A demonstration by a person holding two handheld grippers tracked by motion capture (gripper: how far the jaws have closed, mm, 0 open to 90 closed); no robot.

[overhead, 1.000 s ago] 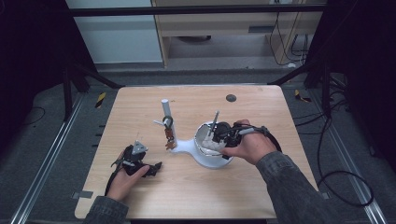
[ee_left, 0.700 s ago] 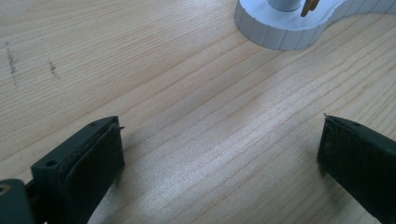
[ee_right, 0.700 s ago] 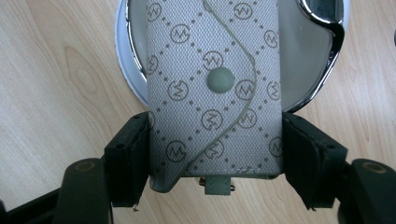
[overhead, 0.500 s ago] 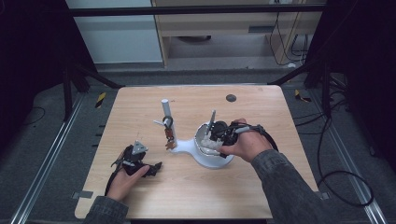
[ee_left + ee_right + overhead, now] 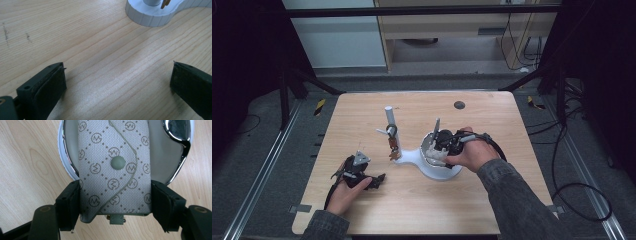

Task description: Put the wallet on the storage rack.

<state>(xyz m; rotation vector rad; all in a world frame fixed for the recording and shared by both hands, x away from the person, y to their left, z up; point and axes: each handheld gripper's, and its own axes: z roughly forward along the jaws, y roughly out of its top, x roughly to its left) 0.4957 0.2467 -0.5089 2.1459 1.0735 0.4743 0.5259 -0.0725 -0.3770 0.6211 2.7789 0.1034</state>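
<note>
My right gripper [image 5: 115, 203] is shut on a grey pouch [image 5: 113, 162] with a printed monogram pattern and a snap button, its jaws pressing on the two sides. The pouch hangs over a white dish with a chrome rim [image 5: 183, 150]. In the high view the right gripper [image 5: 438, 145] is above the dish [image 5: 442, 171] of a white stand [image 5: 411, 158]. The stand's upright post [image 5: 389, 117] has a small brown item [image 5: 393, 151] hanging from a hook. My left gripper [image 5: 377, 179] rests on the table at the front left, and its jaws [image 5: 117, 75] stand wide open over bare wood.
The white stand's ribbed base [image 5: 150, 17] lies ahead of the left gripper. A small dark round spot [image 5: 459, 105] marks the wooden table [image 5: 492, 120] near its far edge. Dark frame rails and cables surround the table.
The right hand with the pouch has shifted slightly left over the dish. The left hand has not moved.
</note>
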